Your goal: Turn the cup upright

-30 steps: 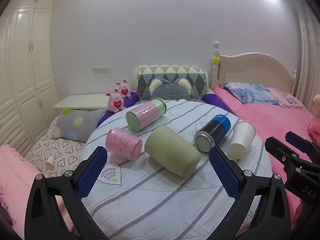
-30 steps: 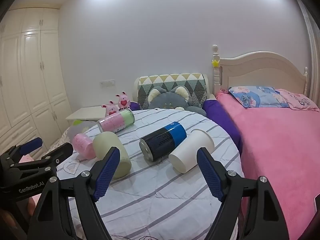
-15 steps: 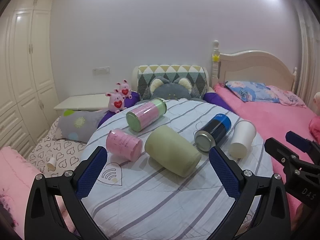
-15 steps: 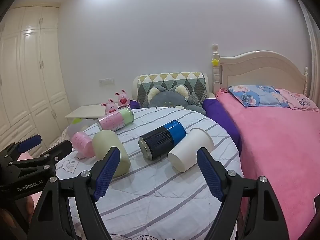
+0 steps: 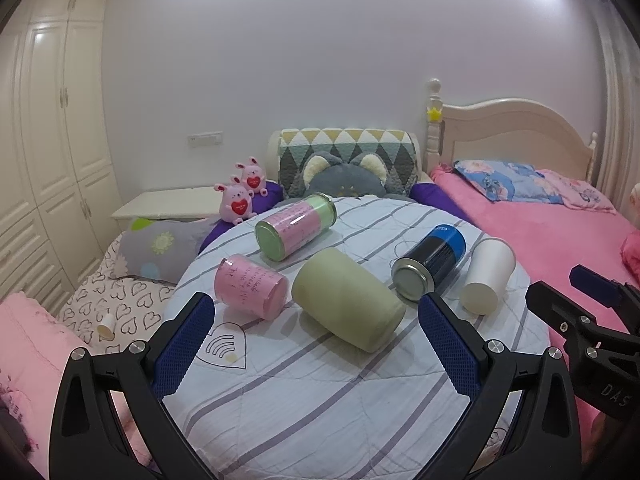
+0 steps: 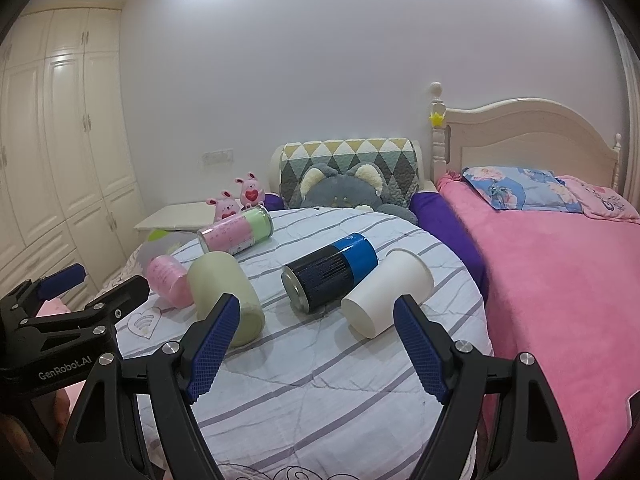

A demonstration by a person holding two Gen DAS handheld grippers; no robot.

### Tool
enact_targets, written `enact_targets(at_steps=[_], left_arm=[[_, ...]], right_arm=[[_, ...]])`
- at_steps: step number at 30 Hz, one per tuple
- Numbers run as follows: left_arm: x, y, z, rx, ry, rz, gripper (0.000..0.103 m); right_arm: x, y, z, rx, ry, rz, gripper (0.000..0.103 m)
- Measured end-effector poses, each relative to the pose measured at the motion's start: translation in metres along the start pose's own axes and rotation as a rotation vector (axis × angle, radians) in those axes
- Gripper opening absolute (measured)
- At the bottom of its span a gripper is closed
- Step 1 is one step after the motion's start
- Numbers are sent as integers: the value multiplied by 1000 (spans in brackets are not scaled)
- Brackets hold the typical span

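Several cups and cans lie on their sides on a round table with a striped cloth (image 5: 320,392). A white paper cup (image 5: 487,275) lies at the right; it also shows in the right wrist view (image 6: 386,292). A pale green cup (image 5: 347,299) lies in the middle, a small pink cup (image 5: 250,291) to its left. My left gripper (image 5: 316,344) is open and empty, short of the green cup. My right gripper (image 6: 318,348) is open and empty, short of the white cup and the blue-black can (image 6: 330,271).
A pink-and-green can (image 5: 295,226) lies at the table's far side. The blue-black can (image 5: 430,266) lies between the green and white cups. A pink bed (image 6: 560,280) stands to the right, plush toys (image 5: 240,200) and cushions behind, wardrobes (image 5: 48,160) on the left.
Both grippers have drifted very slightly; the view shifts a little. No object on the table has moved.
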State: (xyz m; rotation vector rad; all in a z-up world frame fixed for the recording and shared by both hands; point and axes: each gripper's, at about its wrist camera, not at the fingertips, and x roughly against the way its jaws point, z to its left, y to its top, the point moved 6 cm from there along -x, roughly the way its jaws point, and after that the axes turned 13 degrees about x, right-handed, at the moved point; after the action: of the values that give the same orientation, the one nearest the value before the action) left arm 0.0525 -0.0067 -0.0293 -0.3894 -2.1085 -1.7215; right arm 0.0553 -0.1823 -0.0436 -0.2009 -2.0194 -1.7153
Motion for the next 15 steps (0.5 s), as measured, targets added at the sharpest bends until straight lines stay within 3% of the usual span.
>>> enact_targets(at_steps=[15], left_arm=[[2, 2, -2, -5, 12, -5, 103]], right_arm=[[-1, -2, 1, 4, 13, 11, 80]])
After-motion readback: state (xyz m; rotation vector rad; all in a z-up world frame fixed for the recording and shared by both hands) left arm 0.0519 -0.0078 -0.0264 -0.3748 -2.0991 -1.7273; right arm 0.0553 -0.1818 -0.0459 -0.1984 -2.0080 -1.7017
